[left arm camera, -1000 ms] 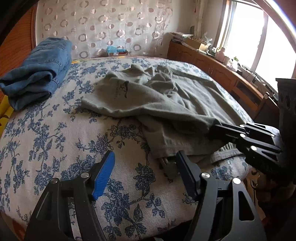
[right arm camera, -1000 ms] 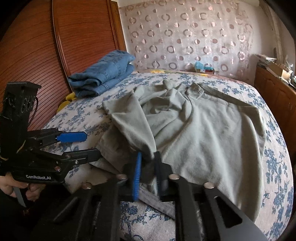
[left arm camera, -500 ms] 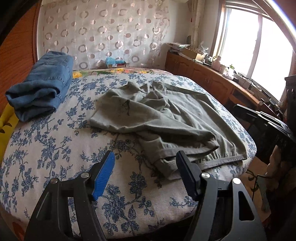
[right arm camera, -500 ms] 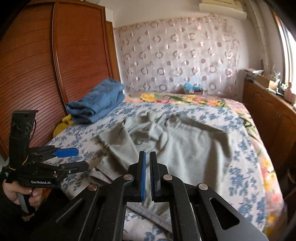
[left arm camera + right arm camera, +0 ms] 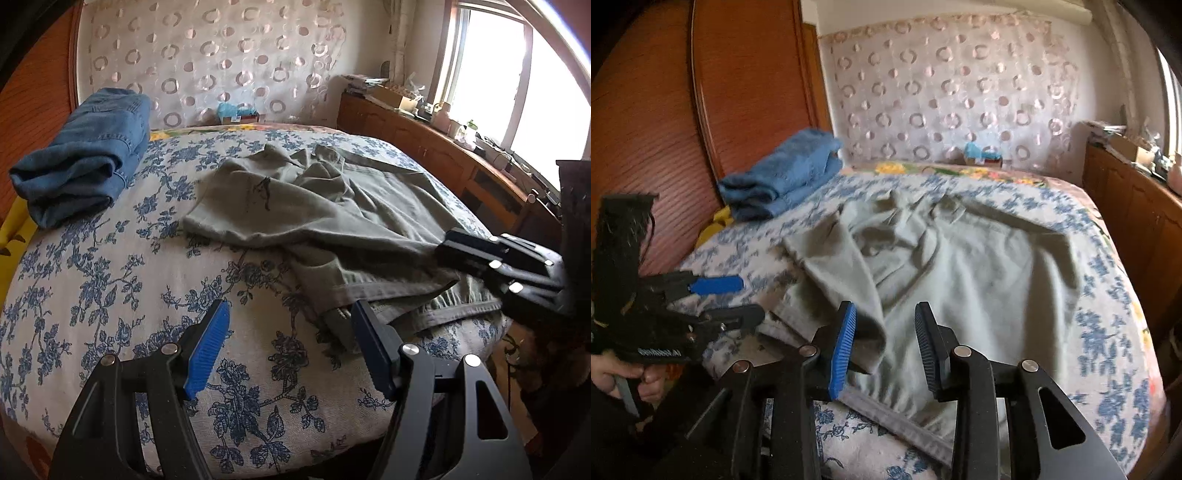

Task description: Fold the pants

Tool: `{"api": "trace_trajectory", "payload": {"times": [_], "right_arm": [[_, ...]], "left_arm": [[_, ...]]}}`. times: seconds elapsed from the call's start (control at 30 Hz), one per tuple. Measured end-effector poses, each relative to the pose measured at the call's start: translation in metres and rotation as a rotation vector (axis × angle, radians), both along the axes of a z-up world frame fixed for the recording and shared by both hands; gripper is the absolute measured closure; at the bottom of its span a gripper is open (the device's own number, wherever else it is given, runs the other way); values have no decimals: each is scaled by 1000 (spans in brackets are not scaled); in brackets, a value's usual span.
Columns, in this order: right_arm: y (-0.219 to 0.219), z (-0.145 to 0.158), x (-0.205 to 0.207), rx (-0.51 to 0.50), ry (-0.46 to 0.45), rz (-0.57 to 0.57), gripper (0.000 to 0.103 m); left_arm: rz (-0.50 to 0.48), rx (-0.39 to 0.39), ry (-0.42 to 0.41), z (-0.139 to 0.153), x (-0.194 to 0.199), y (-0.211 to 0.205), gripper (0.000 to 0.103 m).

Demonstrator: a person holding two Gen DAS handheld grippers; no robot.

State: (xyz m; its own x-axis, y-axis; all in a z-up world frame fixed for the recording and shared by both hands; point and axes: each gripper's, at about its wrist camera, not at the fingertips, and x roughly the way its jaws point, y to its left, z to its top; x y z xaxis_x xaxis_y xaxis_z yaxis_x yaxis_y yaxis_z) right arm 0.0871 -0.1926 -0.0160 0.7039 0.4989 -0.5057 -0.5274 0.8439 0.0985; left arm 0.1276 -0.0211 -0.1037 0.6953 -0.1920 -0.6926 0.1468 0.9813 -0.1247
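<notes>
Crumpled grey-green pants [image 5: 332, 221] lie across the blue-flowered bed [image 5: 110, 295], their hem near the front edge. My left gripper [image 5: 290, 314] hovers open just above the sheet, its right finger beside a fold of the hem, and nothing is between its pads. In the right wrist view the pants [image 5: 979, 280] spread ahead. My right gripper [image 5: 885, 314] has its jaws opening over the near edge of the cloth, with fabric below the gap and neither pad pressing on it. The left gripper [image 5: 750, 301] shows at that view's left, held by a hand [image 5: 646, 380].
Folded blue jeans [image 5: 85, 170] rest at the bed's far left, by a wooden wardrobe [image 5: 701, 110]. A wooden cabinet [image 5: 424, 147] under the window runs along the right side. A small blue box [image 5: 236, 112] sits at the head, and something yellow [image 5: 14, 229] lies left of the bed.
The right gripper, shut on the pants' edge a second ago, came off and pulled back shut. It is now close over the cloth again with jaws apart. The left gripper stays open.
</notes>
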Motion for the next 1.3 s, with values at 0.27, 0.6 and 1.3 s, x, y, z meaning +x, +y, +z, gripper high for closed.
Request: {"api": "trace_trajectory", "payload": {"times": [0.27, 0.6, 1.3], "right_arm": [[19, -2, 15, -57, 45, 49, 98], [-17, 38, -5, 29, -91, -3, 101], [-81, 13, -41, -2, 8, -176, 101]], "left_arm": [[-5, 5, -4, 0, -1, 0, 34], [-11, 0, -37, 11, -5, -4, 34], [-131, 23, -29, 9, 7, -38, 34]]}}
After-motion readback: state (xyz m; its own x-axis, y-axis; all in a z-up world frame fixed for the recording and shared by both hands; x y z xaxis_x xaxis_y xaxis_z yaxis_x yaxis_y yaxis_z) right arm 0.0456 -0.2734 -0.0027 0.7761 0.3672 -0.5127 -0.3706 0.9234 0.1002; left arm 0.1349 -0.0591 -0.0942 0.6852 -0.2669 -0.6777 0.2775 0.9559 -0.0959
